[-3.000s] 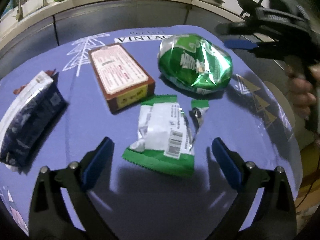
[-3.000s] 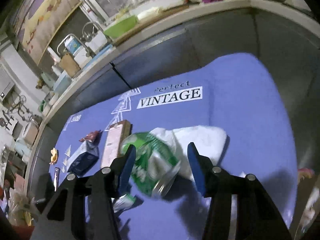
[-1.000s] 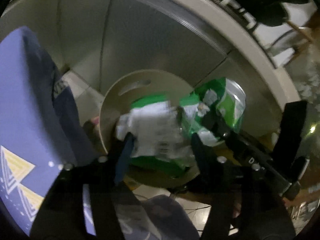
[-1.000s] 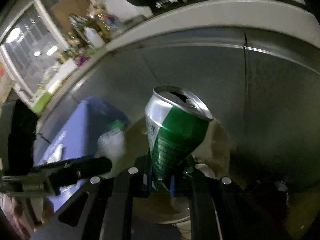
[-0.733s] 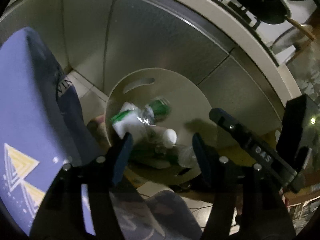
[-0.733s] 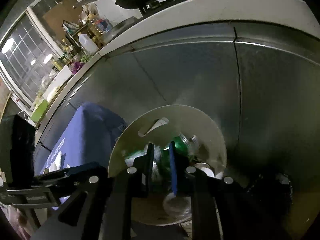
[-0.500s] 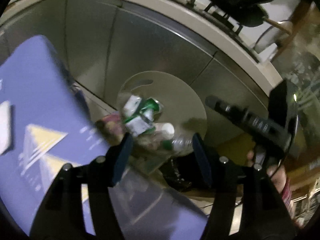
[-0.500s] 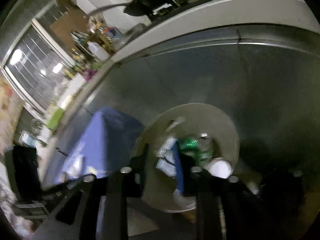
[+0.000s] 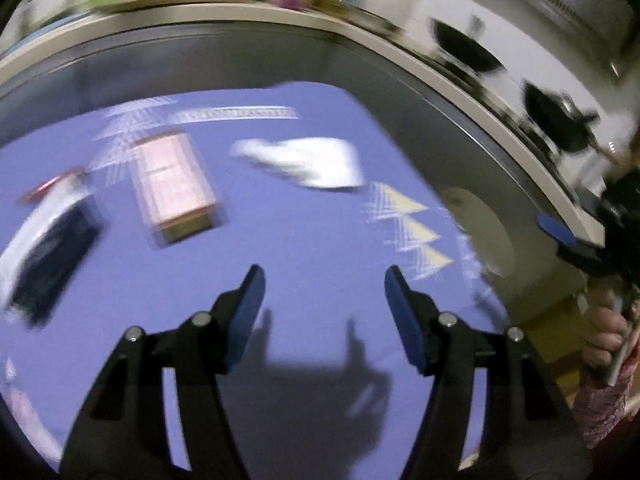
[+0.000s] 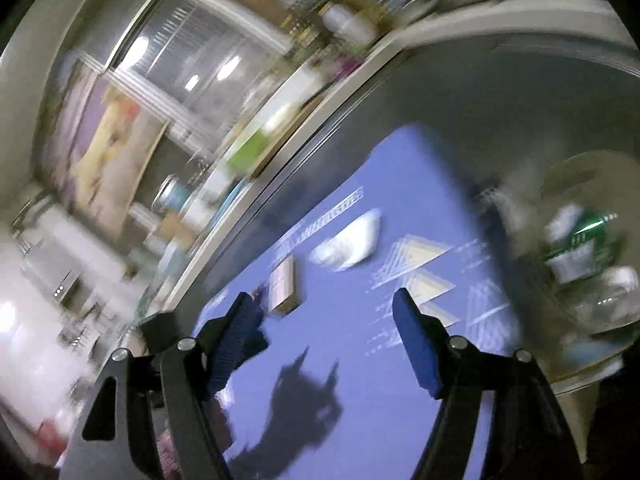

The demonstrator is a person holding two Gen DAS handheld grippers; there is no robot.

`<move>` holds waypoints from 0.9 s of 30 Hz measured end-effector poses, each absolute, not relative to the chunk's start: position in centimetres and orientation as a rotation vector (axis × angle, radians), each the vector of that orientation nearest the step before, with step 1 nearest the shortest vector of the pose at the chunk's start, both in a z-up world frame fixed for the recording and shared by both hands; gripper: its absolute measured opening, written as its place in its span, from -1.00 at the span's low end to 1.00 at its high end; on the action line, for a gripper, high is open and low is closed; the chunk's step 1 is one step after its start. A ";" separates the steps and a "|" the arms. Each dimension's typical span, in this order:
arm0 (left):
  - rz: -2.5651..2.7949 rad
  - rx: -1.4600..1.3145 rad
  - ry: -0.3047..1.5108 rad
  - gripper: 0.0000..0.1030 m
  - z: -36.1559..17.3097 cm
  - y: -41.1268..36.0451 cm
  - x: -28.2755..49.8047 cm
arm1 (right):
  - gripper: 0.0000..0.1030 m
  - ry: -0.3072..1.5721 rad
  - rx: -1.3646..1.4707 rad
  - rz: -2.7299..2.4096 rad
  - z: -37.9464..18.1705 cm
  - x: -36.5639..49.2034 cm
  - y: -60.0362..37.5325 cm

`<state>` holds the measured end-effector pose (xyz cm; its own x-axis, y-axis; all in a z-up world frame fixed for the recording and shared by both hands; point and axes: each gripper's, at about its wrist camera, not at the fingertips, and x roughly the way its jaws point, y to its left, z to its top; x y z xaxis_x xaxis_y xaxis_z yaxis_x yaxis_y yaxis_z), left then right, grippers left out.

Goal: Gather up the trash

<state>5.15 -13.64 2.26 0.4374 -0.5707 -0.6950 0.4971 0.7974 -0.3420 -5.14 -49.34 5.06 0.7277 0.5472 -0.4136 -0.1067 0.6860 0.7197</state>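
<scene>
Both views are blurred by motion. My left gripper is open and empty above the purple tablecloth. On the cloth lie a white crumpled tissue, a brown box and a dark blue packet. My right gripper is open and empty over the cloth's right part. The round bin stands off the table's right edge with the green can and wrappers inside. The tissue and the box also show in the right wrist view.
A grey counter front curves behind the table, with black pans on top. The bin's rim shows past the cloth's right edge in the left wrist view, near the other gripper held in a hand.
The wrapper and the green can dropped into the bin. Both grippers have swung away from the bin back over the table, and the right jaws have opened wide.
</scene>
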 end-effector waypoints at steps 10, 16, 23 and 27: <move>-0.330 -0.298 0.791 0.17 2.2 6.5 4.5 | 0.33 0.975 0.760 0.863 3.3 -1.8 -30.8; -0.193 -0.326 0.725 0.17 3.1 11.1 6.0 | 0.33 0.994 0.637 0.839 1.6 -0.6 -23.7; -0.246 -0.195 0.723 0.66 2.1 6.4 9.0 | 0.33 1.035 0.640 0.669 -2.0 0.8 -23.8; -0.297 -0.059 0.756 0.75 0.0 2.1 11.6 | 0.33 1.054 0.698 0.618 -3.1 1.6 -25.3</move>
